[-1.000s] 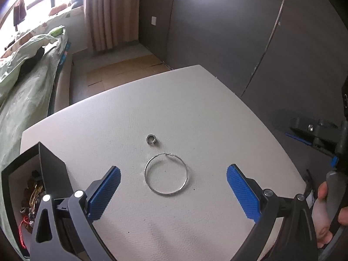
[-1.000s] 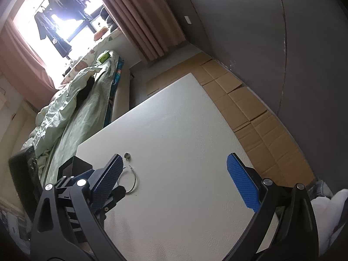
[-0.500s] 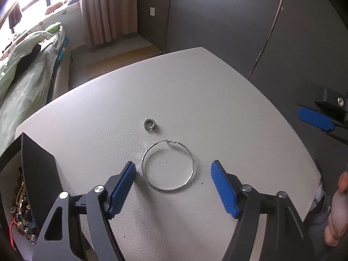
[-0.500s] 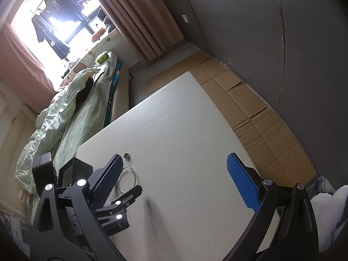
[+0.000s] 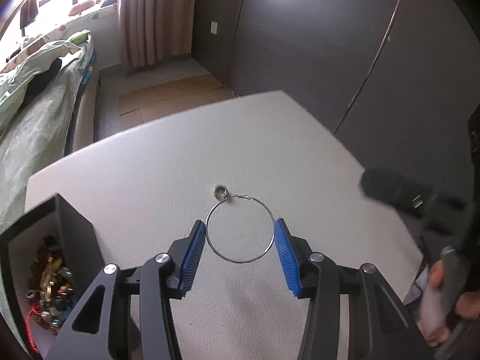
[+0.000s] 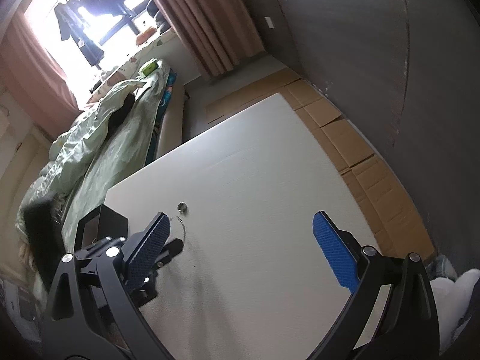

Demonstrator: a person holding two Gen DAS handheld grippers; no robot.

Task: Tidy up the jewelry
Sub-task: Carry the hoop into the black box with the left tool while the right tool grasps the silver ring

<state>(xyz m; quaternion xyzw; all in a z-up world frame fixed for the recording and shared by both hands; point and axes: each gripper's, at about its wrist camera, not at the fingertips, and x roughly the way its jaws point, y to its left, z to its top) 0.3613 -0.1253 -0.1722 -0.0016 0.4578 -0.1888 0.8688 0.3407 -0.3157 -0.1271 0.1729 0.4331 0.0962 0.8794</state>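
Now left gripper (image 5: pixel 240 247) pads flank the flat-lying hoop earring (image 5: pixel 240 229), clasp pointing away.

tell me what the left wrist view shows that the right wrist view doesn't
Only the left wrist view shows the whole hoop earring lying between the left hand-held gripper's open blue pads, almost touching both, and the jumble of jewelry inside the black box.

Only the right wrist view shows the right hand-held gripper held wide open over bare table, and the window.

Both show the small ring beside the hoop, the box, the white table, the bed with the green quilt and the cardboard on the floor.
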